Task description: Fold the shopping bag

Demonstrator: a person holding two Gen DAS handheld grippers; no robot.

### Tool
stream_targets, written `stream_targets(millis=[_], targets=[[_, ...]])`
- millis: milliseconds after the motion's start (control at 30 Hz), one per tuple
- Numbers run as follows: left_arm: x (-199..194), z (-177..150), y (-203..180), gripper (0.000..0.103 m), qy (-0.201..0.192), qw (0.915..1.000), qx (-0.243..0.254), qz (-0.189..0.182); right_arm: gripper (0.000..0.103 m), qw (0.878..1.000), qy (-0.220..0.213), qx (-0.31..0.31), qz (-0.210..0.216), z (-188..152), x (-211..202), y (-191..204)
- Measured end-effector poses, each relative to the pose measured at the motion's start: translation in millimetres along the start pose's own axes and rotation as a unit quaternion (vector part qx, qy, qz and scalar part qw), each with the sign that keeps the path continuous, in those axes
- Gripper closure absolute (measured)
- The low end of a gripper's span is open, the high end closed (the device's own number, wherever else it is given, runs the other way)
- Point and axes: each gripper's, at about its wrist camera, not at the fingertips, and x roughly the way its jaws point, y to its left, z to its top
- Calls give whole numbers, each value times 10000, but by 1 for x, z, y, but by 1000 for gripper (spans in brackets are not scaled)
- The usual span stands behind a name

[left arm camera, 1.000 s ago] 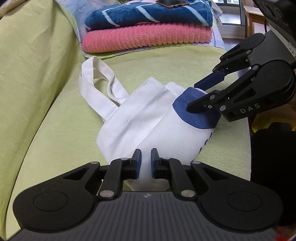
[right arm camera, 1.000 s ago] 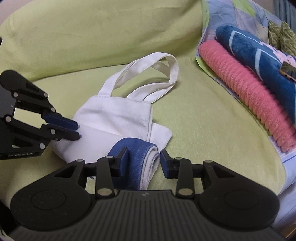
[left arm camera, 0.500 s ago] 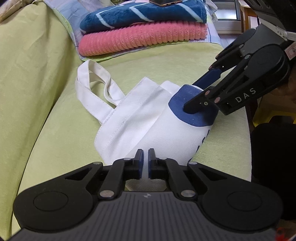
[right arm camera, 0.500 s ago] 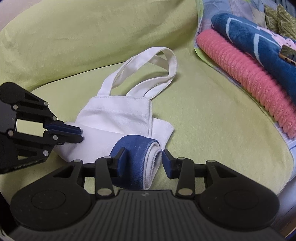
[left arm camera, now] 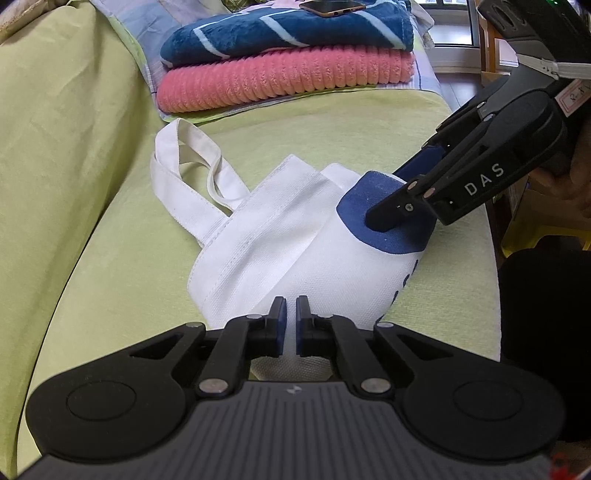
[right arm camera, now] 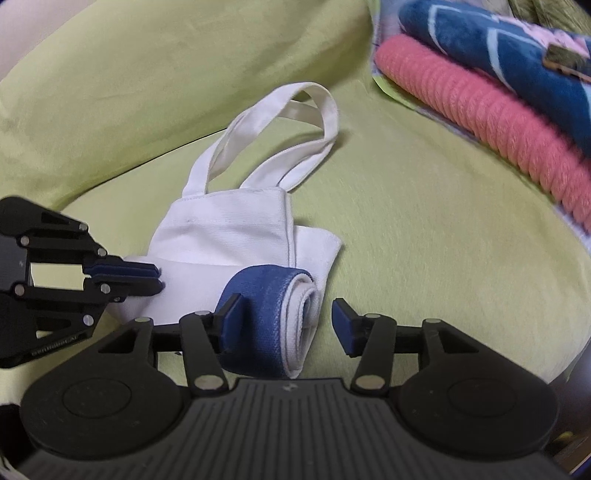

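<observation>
1. Left gripper (left arm camera: 291,319) is sitting pressed together on the near white edge of the shopping bag (left arm camera: 280,243), pinching the cloth.
2. Right gripper (right arm camera: 284,321) is standing spread, its jaws having just been opening; the bag's rolled blue end (right arm camera: 258,306) is lying between them, touching the left pad, clear of the right pad.
3. Bag is lying on the green sofa (left arm camera: 110,236), just ahead of both grippers.
4. Handles (right arm camera: 295,122) are trailing farther ahead.
5. Beyond, pink towel (left arm camera: 284,79) is lying under the blue towel (left arm camera: 288,33), a phone (left arm camera: 330,6) on top.

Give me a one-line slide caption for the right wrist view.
Right gripper, jaws opening, straddles the shopping bag's rolled blue end.
</observation>
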Motion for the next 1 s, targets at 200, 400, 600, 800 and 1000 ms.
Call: stream_targets(millis=[200, 400, 600, 800, 1000], targets=[[1, 2, -4, 103, 6, 10000, -14, 39, 51, 9997, 50, 213, 48, 0, 2, -6], [-2, 2, -9, 103, -35, 9996, 233, 151, 50, 9995, 97, 286, 54, 2, 5, -8], [-23, -10, -27, 84, -73, 9939, 1052, 313, 50, 9987, 244, 432, 126, 6, 7, -12], [-32, -26, -45, 74, 139, 9832, 1774, 412, 49, 9983, 299, 466, 155, 7, 8, -14], [-25, -24, -36, 74, 338, 9907, 1281, 324, 48, 9983, 317, 469, 164, 8, 9, -14]])
